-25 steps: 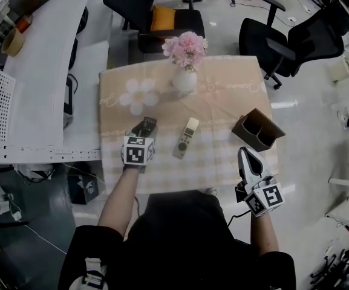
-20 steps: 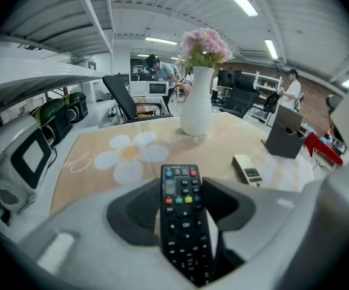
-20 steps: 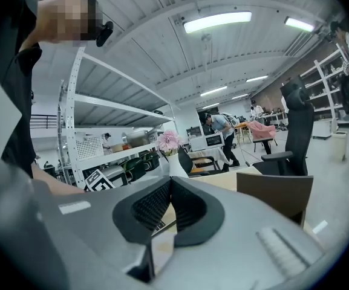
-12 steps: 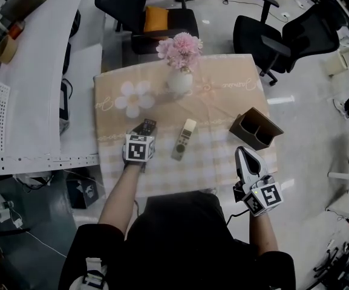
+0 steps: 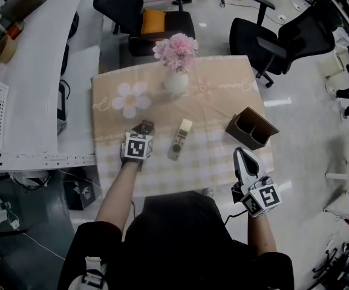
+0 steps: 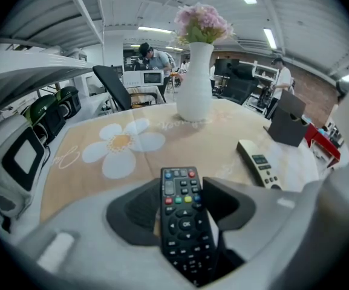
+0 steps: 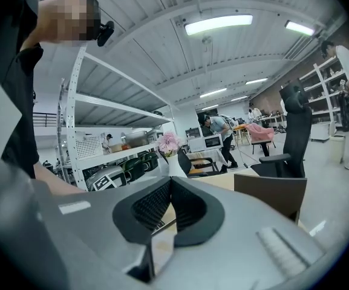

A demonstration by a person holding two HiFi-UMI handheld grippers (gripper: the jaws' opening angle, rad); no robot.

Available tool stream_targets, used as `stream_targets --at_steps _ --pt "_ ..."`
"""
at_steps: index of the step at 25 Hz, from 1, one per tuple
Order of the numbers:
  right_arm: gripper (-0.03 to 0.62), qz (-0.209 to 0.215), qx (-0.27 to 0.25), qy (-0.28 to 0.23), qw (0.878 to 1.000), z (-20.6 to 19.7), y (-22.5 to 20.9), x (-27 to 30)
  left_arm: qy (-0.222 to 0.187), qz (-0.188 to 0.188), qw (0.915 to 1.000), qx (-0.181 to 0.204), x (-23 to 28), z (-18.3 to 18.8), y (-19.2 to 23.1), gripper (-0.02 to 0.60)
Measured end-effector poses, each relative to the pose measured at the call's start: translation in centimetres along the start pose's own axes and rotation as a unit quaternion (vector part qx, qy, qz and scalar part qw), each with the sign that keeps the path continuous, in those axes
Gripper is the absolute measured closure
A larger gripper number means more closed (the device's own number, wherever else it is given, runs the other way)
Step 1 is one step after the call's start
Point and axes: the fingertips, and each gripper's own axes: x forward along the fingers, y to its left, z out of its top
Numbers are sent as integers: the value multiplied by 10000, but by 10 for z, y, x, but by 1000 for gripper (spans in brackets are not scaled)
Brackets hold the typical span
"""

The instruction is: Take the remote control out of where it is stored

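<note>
Well, the biggest thing here is the table point(image 5: 222, 104), spread with a beige cloth that has a white daisy printed at its left and a paler checked band along the near edge. A long white desk point(image 5: 35, 71) runs down its left side, and two black office chairs stand beyond it, one with an orange cushion point(image 5: 153, 22) and another point(image 5: 265, 41) off to the right on the pale floor. At the far middle of the cloth stands a white vase point(image 5: 176, 82) of pink flowers. Near the right edge sits a brown holder point(image 5: 237, 129) with two compartments, both of which look empty from above. The right gripper point(image 7: 169, 183) hangs off the table's near right corner, close by the person's body; its jaws are pressed together at the tips with nothing between them. The left gripper point(image 6: 183, 186) is tipped downward over the checked band at the left, and its jaws stand wide, clamped on the sides of the black remote point(image 6: 183, 216), whose buttons face up. That remote sits low over the cloth, well apart from the holder. A slim light-coloured remote point(image 5: 179, 139) lies flat on the cloth just right of it, between the left gripper and the holder, touching neither.
</note>
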Motion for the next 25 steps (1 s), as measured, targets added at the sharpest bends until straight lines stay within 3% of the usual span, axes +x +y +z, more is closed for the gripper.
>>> stream_targets --at_steps 4,10,18,25 --pt "589 66 -47 13 10000 -1 -5 -12 -185 198 9996 45 -9 6 -1 328" --pt "589 201 -134 -39 9997 8 -17 -32 -708 373 9962 329 -39 29 -20 343" --pt "589 557 -307 -81 9979 21 -27 -62 -1208 566 9891 630 -89 44 -61 400" --pt "589 902 -400 -71 9951 25 -34 -84 -2056 616 9760 377 -143 61 -110 477"
